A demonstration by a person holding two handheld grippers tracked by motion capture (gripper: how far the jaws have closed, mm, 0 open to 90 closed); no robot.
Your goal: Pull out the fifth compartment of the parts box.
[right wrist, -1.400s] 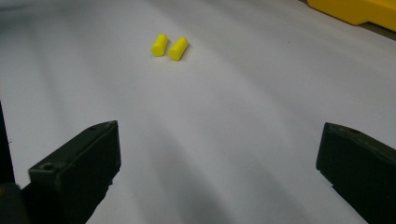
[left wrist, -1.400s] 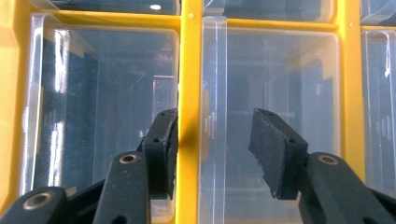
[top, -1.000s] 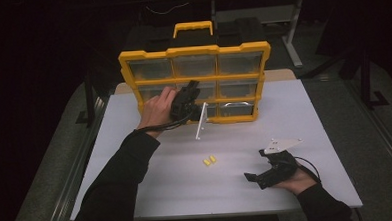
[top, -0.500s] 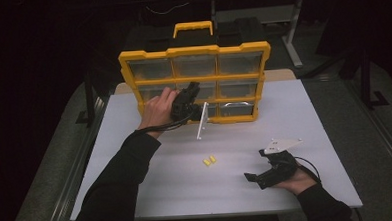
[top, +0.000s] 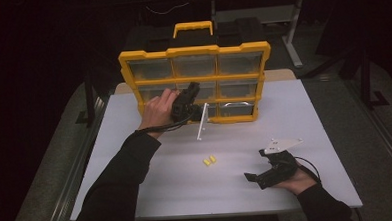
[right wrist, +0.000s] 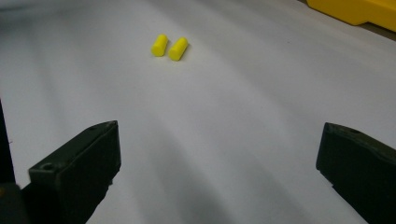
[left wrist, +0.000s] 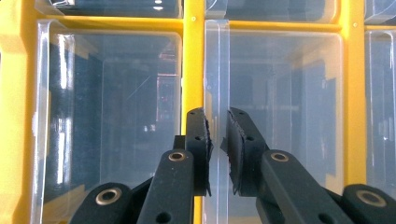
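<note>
Nearest to me, my right gripper (top: pixel 253 176) rests low on the white table top (top: pixel 325 135) with its two black jaws spread wide and nothing between them. Ahead of it, well apart from the jaws, two small yellow foam cylinders (right wrist: pixel 169 46) lie side by side, touching or nearly so.

Farther out, my left gripper (left wrist: pixel 218 140) is up against the yellow plastic organiser case with clear drawers (top: pixel 197 83), which stands upright at the far side of the table. Its jaws have just been closing and now stand pressed close together, pinching the thin edge of a clear plastic drawer wall (left wrist: pixel 217 70) — the pads sit on either side of that edge, right beside the yellow upright divider (left wrist: pixel 192 60). From above, my left hand (top: pixel 159 109) holds the gripper at the middle row of drawers.

A thin white strip (top: pixel 202 122) hangs slanted from the case front just right of that hand — I think it is a flap or drawer front, though it is too small to tell.
</note>
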